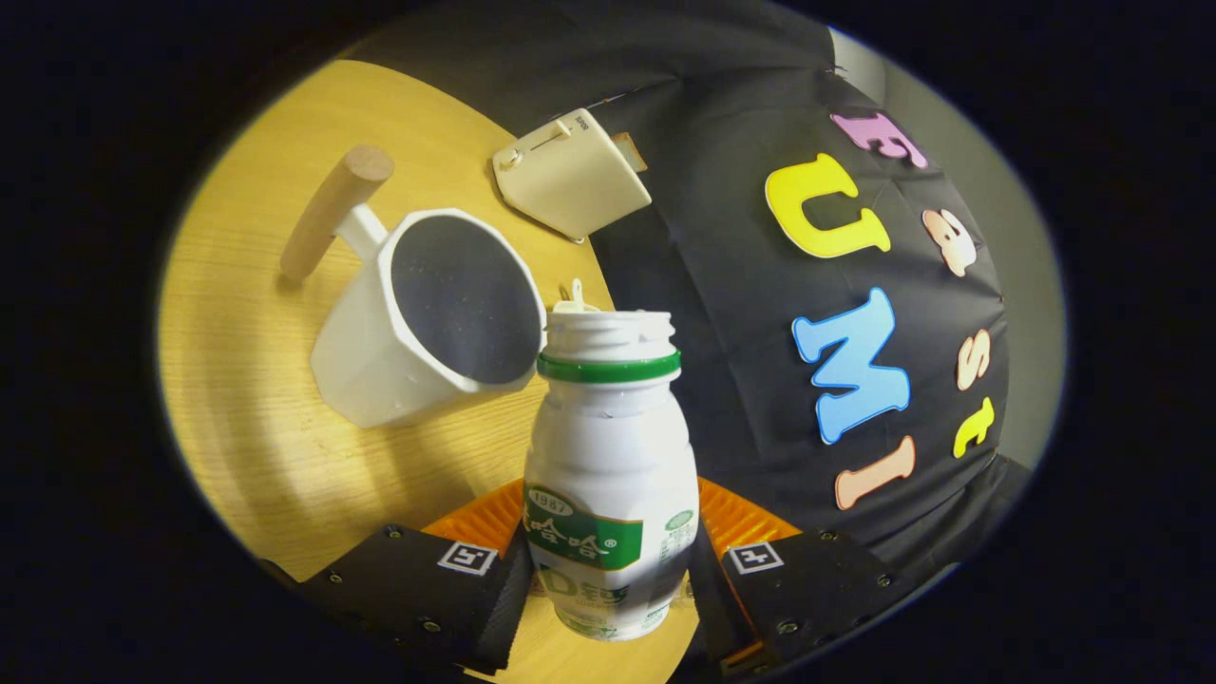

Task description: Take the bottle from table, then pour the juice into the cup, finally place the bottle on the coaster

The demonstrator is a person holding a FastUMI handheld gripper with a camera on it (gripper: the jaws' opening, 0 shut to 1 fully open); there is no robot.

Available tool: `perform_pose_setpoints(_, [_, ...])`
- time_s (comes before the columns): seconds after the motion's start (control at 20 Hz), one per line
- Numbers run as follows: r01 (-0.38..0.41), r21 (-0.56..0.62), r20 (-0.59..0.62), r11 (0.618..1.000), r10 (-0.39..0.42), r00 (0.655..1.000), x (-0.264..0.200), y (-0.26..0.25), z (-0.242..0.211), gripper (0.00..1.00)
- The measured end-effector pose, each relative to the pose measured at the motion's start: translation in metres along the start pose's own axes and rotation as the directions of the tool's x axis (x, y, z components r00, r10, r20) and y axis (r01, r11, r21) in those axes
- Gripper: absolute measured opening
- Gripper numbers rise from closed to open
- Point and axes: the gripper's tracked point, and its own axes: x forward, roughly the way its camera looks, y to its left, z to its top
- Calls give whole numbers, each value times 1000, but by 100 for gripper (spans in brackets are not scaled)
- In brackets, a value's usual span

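Note:
A white bottle point(608, 456) with a green neck ring and a green label stands between my fingers, its cap off. My gripper point(613, 584) is shut on its lower body, one finger point(475, 589) pressing on each side. The bottle's open mouth is right beside the rim of a white cup point(380, 370) with a wooden handle, which stands on the wooden table point(247, 313) just ahead and to the left. Bottle and cup lean at different angles, so the bottle is tilted relative to the table. The cup's inside looks dark, and I see no liquid flowing.
A cream box-shaped device point(570, 176) with a slider sits on the table beyond the cup, by the booth's black cloth wall point(741, 332). A small pale object point(576, 299) peeks out behind the bottle's mouth. The table's edge runs along the cloth.

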Motion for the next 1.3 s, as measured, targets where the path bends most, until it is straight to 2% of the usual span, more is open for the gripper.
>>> perform_pose_setpoints(0.35, [60,-160,4,985,-60,998,-4,-16,9,74])
perform_pose_setpoints(1.3, [89,-351,-8,932,-99,995,-8,-29,15,73])
